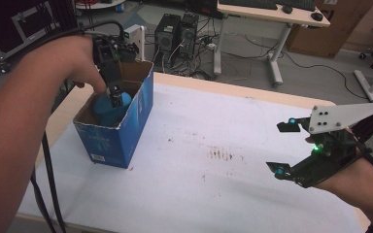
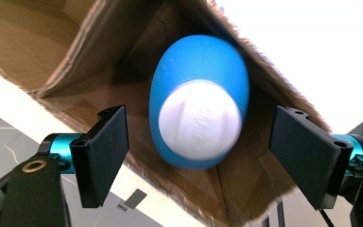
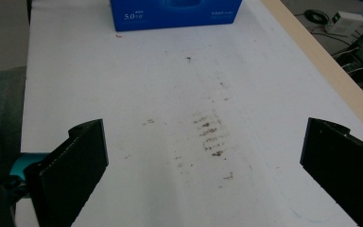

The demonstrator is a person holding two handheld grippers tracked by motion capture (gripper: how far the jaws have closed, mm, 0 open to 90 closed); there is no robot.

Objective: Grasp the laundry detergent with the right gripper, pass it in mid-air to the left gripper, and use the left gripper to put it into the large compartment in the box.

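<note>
A blue cardboard box (image 1: 121, 133) with its top open stands on the left part of the white-covered table (image 1: 213, 194). Inside it lies a blue bottle (image 1: 104, 110) with a white cap (image 2: 199, 120). My left gripper (image 1: 116, 97) reaches down into the box. In the left gripper view the bottle (image 2: 198, 61) sits between the spread jaws of my left gripper (image 2: 203, 158), with a gap on each side, and looks blurred. Over the table's right side, my right gripper (image 1: 282, 148) is held open and empty, pointing toward the box (image 3: 175, 12); the right gripper view shows that same gripper (image 3: 208, 165) with jaws wide apart.
Brown smudges (image 1: 221, 155) mark the white sheet mid-table. The table's bare wooden edge (image 1: 252, 92) runs along the far side. On the floor beyond stand computer towers (image 1: 175, 31) with cables, and a desk (image 1: 272, 14).
</note>
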